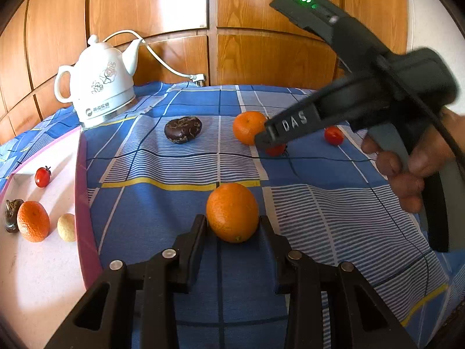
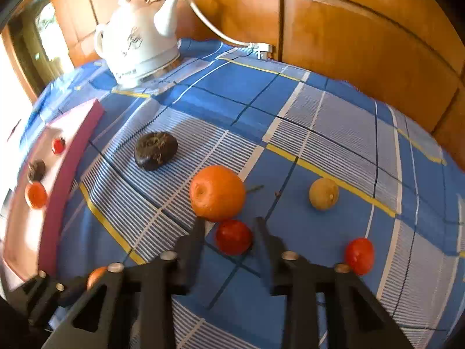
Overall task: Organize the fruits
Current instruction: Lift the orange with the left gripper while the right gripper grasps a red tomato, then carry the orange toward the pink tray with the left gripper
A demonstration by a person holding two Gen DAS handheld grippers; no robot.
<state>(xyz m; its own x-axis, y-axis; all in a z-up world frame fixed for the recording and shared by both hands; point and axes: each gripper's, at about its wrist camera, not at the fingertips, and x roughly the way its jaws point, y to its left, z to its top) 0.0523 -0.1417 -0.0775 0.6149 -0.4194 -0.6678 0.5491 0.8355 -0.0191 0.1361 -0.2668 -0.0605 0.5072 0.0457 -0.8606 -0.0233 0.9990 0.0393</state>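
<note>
Sorting stage: several fruits already lie in the pink-edged tray point(image 1: 82, 203), while others wait on the blue checked cloth point(image 1: 174, 203).
Left gripper point(image 1: 232, 221): narrowed around a large orange point(image 1: 232, 212), one finger on each flank and touching it; the fruit looks gripped, sitting at or just above the cloth.
Right gripper point(image 2: 229, 226): closed down to a narrow gap on a cherry tomato point(image 2: 233, 237); the right finger touches the fruit, the left finger sits just beside it, so the grip is judged made but not lifted.
Right hand point(image 1: 407, 168): wrapped on the grip handle, reaching in from the right of the left wrist view.
Tomato's neighbours: a mandarin point(image 2: 217, 193) lies just beyond the tomato, nearly touching it and close to the left fingertip; a second cherry tomato point(image 2: 359, 256) lies off to the right, and a small yellow-brown fruit point(image 2: 324, 194) well apart beyond.
Key relation: the tray lies to the left of both grippers; the left gripper is the nearer one, with the tray wall just beside its fingers.
Long axis: tray wall runs away from the cameras, so fruit must cross it sideways, from right to left.
Other objects: a dark chestnut-like piece point(image 2: 156, 150) rests mid-cloth; a white ceramic kettle point(image 1: 101, 81) stands at the far left corner.
Risk: lifting the tomato could nudge the mandarin into rolling.
</note>
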